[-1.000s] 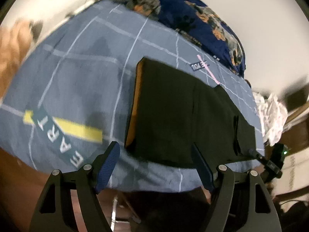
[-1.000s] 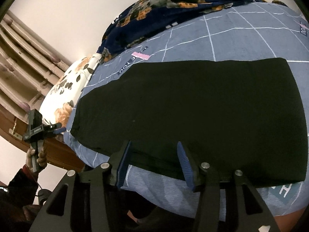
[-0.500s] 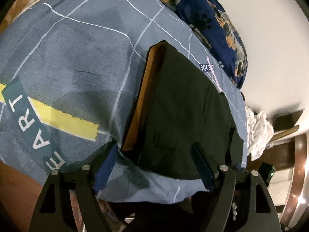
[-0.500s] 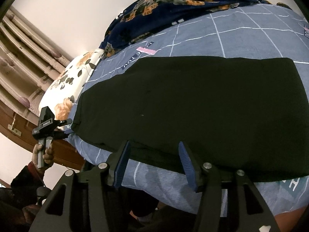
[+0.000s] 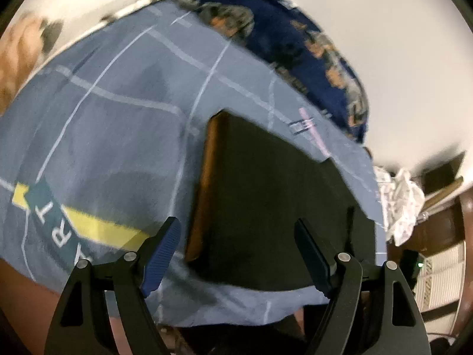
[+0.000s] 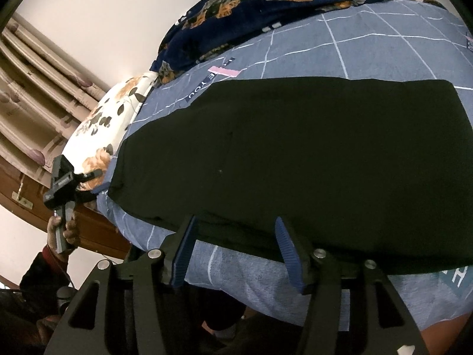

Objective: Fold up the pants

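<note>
- Looking along the left gripper (image 5: 236,251): blue-padded fingers (image 5: 161,256) spread wide, nothing between them, hanging just above the near corner of the pants (image 5: 266,207).
- Lying flat on the bedsheet (image 5: 118,118): black pants, with an orange-brown lining showing along the left edge.
- Printed on the sheet at lower left: a yellow bar (image 5: 97,227) and white letters on a teal band.
- Heaped along the far side of the bed: a dark blue patterned blanket (image 5: 295,44); at upper left, a white flowered pillow (image 5: 88,6); at right, beyond the bed, a crumpled white cloth (image 5: 402,204).
- View somewhat blurred throughout.

- Looking along the right gripper (image 6: 235,254): fingers apart and empty, poised at the near edge of the pants (image 6: 295,162); whether the tips touch the cloth cannot be told.
- Spread lengthwise across the bedsheet (image 6: 369,44): the pants, one long dark band.
- Seen at far left: the left gripper (image 6: 94,182), held in a hand (image 6: 63,230) beside the end of the pants.
- Behind: the blanket (image 6: 251,9), the pillow (image 6: 100,127) and pleated curtains (image 6: 32,94).
</note>
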Available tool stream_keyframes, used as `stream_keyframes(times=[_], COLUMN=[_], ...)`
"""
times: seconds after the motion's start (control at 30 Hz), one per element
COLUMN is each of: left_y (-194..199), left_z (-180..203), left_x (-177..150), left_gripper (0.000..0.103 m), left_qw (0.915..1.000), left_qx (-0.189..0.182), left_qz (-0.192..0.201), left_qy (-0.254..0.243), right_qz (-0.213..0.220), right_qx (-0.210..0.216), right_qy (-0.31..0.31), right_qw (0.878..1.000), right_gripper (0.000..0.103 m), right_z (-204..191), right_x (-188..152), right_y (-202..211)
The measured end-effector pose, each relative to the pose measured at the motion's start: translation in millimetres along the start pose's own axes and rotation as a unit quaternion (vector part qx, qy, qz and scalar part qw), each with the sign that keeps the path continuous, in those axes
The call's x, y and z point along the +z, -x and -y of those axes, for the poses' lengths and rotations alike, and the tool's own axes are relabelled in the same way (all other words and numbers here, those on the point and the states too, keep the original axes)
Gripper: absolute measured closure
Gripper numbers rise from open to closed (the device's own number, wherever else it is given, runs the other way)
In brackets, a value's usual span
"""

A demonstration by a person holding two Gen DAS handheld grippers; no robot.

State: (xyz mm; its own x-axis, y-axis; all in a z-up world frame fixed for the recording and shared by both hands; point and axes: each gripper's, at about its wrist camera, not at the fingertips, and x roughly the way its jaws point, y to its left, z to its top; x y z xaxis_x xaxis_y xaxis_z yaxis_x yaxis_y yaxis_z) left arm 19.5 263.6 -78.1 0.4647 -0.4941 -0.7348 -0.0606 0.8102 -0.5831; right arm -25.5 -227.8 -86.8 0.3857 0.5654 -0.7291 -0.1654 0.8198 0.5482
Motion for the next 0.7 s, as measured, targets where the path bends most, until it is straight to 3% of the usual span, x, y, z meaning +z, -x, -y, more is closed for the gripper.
stream_keyframes(times=[0.23,0.4,0.43,0.5,0.6,0.7], left_y=[-36.4,-35.9,-35.6,-36.2,-41.0,-45.2], left_z=[-5.5,-13.5,-16.2,-25.6,-35.1,-34.4], left_x=[-5.5,-19.2,-20.5,-22.4,-27.2,-30.4], left_gripper=[0.025,0.025,0.025,0.024,0.024,0.024], left_qw=[0.9969,0.997,0.9964,0.9907,0.9744,0.9692], left_qx=[0.033,-0.003,-0.015,-0.073,-0.153,-0.177], left_qz=[-0.072,-0.074,-0.076,-0.086,-0.1,-0.099], left_qy=[0.0,0.023,0.033,0.075,0.13,0.139], right_qz=[0.0,0.001,0.001,0.001,0.003,0.004], right_qx=[0.003,0.006,0.008,0.011,0.011,0.013], right_qy=[-0.011,-0.018,-0.021,-0.026,-0.027,-0.032], right_qw=[1.0,1.0,1.0,1.0,1.0,0.999], right_gripper=[0.047,0.045,0.044,0.044,0.043,0.04], right_z=[1.1,3.3,3.9,4.9,5.1,6.3], right_x=[-1.3,-0.5,-0.4,0.0,-0.2,-0.3], right_y=[-1.3,-1.2,-1.8,-3.2,-2.8,-2.8])
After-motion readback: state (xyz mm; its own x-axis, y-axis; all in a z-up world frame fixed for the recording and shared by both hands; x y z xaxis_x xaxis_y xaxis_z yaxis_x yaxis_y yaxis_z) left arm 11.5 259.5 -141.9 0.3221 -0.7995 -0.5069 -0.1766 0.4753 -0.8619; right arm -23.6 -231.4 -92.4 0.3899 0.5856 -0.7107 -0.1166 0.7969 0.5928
